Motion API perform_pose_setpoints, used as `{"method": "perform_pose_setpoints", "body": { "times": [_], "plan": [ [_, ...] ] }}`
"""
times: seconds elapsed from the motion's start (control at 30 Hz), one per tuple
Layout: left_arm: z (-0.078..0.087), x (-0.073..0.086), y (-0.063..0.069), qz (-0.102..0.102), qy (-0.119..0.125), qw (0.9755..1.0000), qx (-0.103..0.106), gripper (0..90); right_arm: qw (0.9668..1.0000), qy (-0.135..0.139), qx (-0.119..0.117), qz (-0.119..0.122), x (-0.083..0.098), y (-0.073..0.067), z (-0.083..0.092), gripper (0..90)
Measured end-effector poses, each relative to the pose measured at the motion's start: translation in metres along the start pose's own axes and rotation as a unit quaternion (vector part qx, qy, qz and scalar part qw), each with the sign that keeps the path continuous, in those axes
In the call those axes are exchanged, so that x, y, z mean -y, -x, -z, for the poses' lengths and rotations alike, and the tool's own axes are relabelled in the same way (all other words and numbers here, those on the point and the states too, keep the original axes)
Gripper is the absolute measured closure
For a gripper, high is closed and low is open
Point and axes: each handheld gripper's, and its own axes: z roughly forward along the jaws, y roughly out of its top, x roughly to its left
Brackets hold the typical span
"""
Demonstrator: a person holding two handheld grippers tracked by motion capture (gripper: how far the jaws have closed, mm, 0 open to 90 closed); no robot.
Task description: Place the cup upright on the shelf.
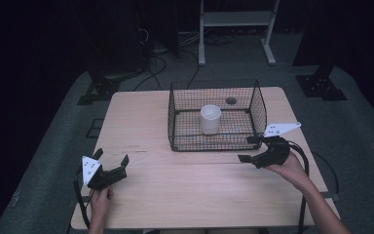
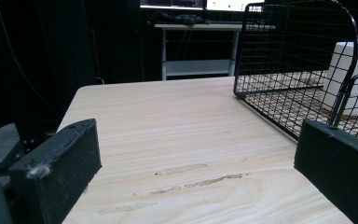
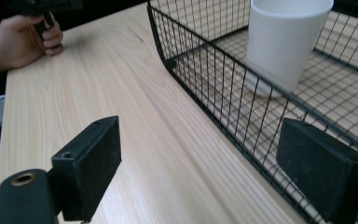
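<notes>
Both claws are spread with nothing between their jaws. Right gripper (image 1: 250, 149), held in the person's right hand (image 1: 292, 170), sits low over the table (image 1: 141, 126) just beside the front right corner of the black wire basket (image 1: 175, 117), its jaws pointing left along the basket's front wall. From the right gripper view, 1 jaw stands over bare wood and the other lies across the basket's (image 3: 205, 88) low front rim, with the mesh behind it. Left gripper (image 1: 111, 162) rests near the table's front left, well apart from the basket, held by the left hand (image 1: 100, 200), with its 2 jaws wide over the bare table top (image 2: 182, 135). White cup (image 1: 210, 119) stands upright inside the basket, near the middle of its floor, open end up. From the right gripper view the cup (image 3: 284, 42) is close behind the front mesh, and the left hand (image 3: 23, 39) shows far off at the table's edge. From the left gripper view the cup (image 2: 354, 70) appears at the right through the basket's (image 2: 284, 56) wire wall
</notes>
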Motion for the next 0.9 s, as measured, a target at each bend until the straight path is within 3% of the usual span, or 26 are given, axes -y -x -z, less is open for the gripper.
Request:
{"method": "perform_pose_setpoints", "body": {
  "times": [0.5, 0.9],
  "plan": [
    [0.0, 0.0, 0.0, -0.001, 0.0, 1.0, 0.0, 0.0, 0.9999, -0.003, 0.012, -0.001, 0.024, -0.006, 0.009, 12.9],
    [0.0, 0.0, 0.0, 0.0, 0.0, 1.0, 0.0, 0.0, 0.9996, 0.012, 0.023, -0.009, 0.048, -0.012, 0.019, 12.9]
  ]
}}
